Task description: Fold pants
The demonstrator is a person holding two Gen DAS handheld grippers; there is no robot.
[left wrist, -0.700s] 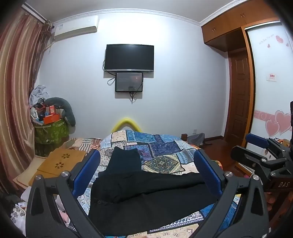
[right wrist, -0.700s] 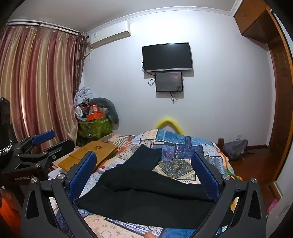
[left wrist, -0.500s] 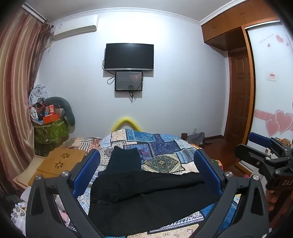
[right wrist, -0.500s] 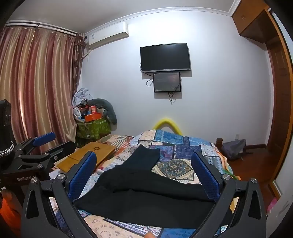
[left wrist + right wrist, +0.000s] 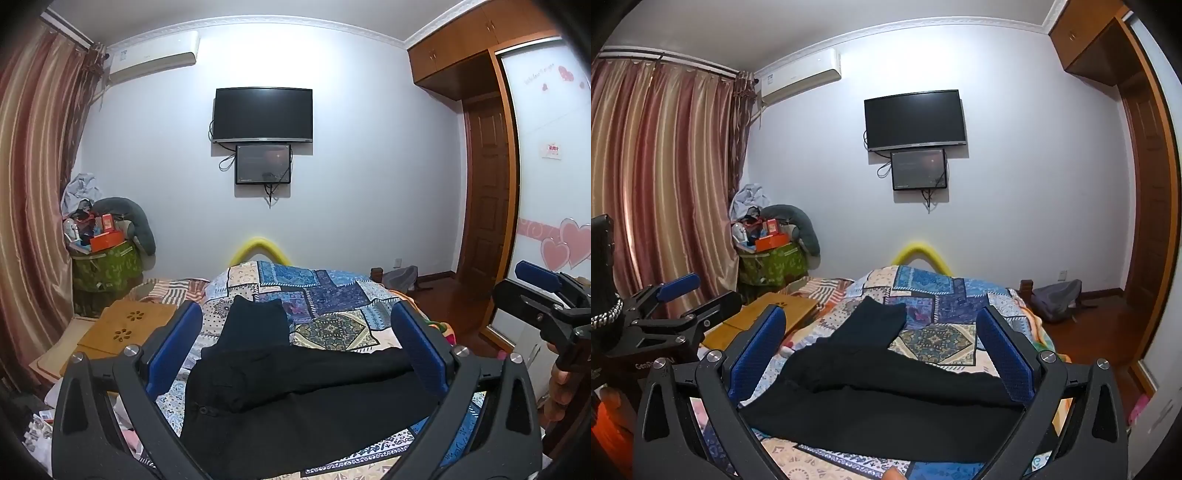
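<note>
Black pants (image 5: 295, 391) lie spread on the patchwork quilt (image 5: 332, 291) of a bed. The waist with its button is at the near left, one leg (image 5: 258, 321) runs away from me, and the other lies across to the right. My left gripper (image 5: 296, 317) hovers open above the near part of the pants, touching nothing. My right gripper (image 5: 881, 319) is open too, over the same pants (image 5: 886, 391). Each gripper also shows in the other's view: the right gripper (image 5: 543, 295) at the right edge, the left gripper (image 5: 676, 310) at the left edge.
A low wooden lap table (image 5: 125, 328) sits left of the bed, and behind it stands a green bag (image 5: 103, 269) piled with clutter. A yellow foam arch (image 5: 258, 249) marks the bed's far end. A grey backpack (image 5: 1056, 299) lies on the wooden floor near the door (image 5: 487, 184).
In the left wrist view the right gripper has drifted slightly toward the right edge. The pants lie as before, and both grippers stay wide open.
</note>
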